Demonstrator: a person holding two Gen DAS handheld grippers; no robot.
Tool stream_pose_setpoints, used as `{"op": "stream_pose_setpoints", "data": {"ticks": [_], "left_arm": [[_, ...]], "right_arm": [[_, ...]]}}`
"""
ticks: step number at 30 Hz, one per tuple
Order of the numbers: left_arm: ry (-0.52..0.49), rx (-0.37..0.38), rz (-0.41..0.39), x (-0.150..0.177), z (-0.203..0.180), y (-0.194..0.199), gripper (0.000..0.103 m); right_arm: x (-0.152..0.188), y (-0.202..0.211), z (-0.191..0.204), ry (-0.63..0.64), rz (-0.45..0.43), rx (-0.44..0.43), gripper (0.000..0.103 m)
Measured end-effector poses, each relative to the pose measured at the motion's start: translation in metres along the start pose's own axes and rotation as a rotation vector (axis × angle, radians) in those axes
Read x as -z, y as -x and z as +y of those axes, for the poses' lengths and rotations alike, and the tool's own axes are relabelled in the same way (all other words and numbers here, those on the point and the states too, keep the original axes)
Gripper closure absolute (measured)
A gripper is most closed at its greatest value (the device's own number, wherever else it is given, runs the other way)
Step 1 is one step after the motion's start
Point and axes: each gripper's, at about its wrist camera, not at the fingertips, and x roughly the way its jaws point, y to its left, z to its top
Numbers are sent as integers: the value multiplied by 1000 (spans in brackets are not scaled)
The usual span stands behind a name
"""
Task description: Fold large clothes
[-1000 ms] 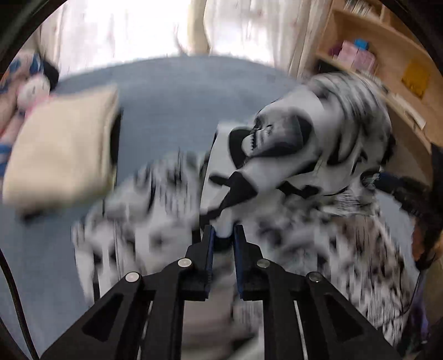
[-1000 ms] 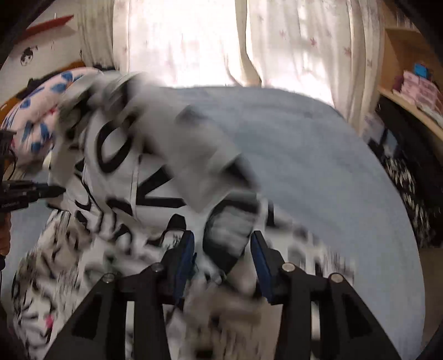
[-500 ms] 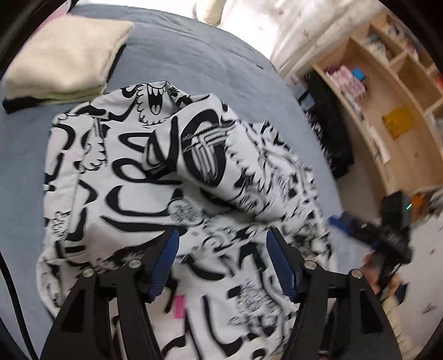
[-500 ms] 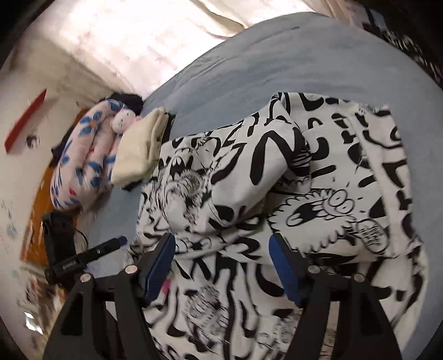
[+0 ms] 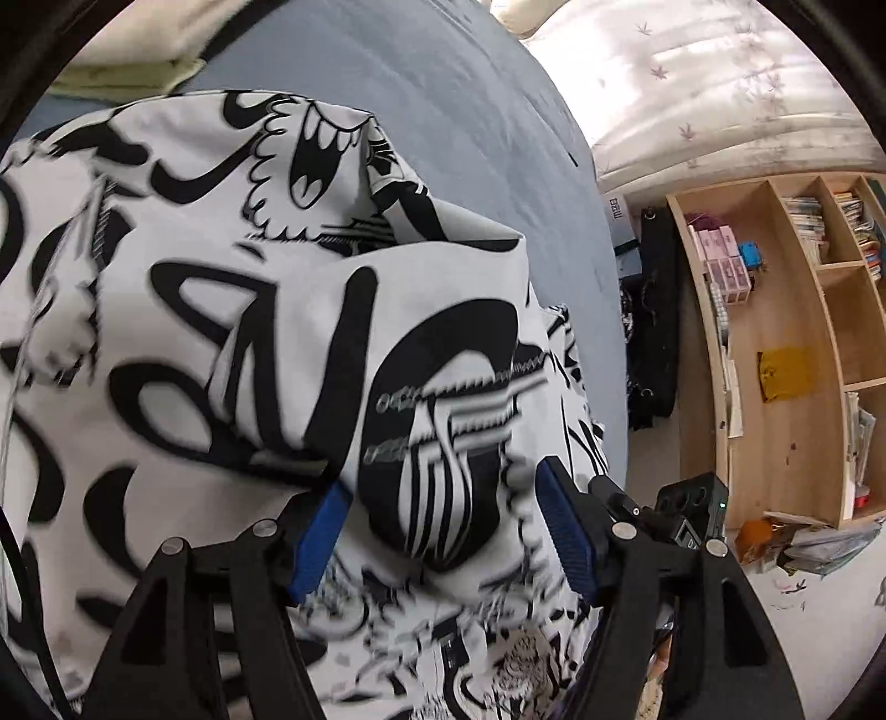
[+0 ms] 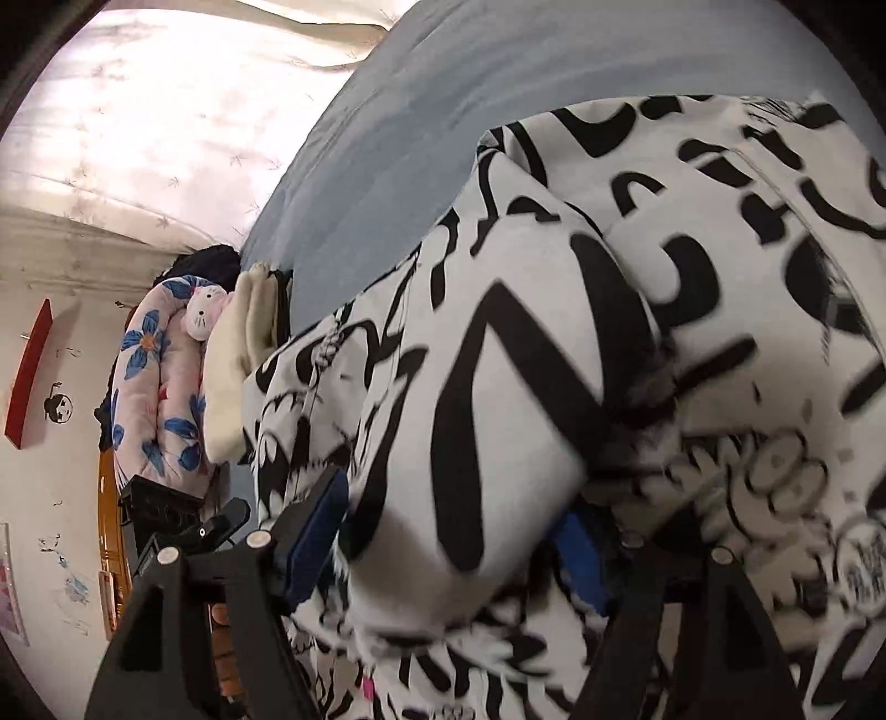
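Observation:
A large white garment with black graffiti print (image 5: 232, 310) lies rumpled on the blue bed (image 5: 443, 83); it also fills the right wrist view (image 6: 637, 332). My left gripper (image 5: 443, 531) is open, its blue pads either side of a raised fold of the cloth. My right gripper (image 6: 448, 543) is open too, with a thick fold bulging between its fingers; its right pad (image 6: 581, 559) is partly hidden by cloth. The other gripper shows at the lower right of the left wrist view (image 5: 686, 515).
A folded cream cloth (image 5: 138, 50) lies at the bed's far left, also in the right wrist view (image 6: 232, 360) next to a flowered pillow with a plush cat (image 6: 160, 382). A wooden bookshelf (image 5: 786, 343) and black bags (image 5: 653, 343) stand beside the bed.
Both grippers let go of the garment and opened, then dropped low and close onto it. The garment, lifted a second ago, now lies on the bed.

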Motion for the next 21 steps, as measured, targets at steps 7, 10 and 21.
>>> {"op": "stream_pose_setpoints", "data": {"ticks": [7,10,21], "left_arm": [[-136,-166,-78,-28,-32,-25,91],[-263,-141,-226,-27,-60,-6,95],[-285,-281,-37,49,-11,-52,96]], "right_arm": [[-28,-7,36,166,-89,28,89],[-32,25,67,299,-243,-49,92],[14,3,8,320,-40,200,92]]}}
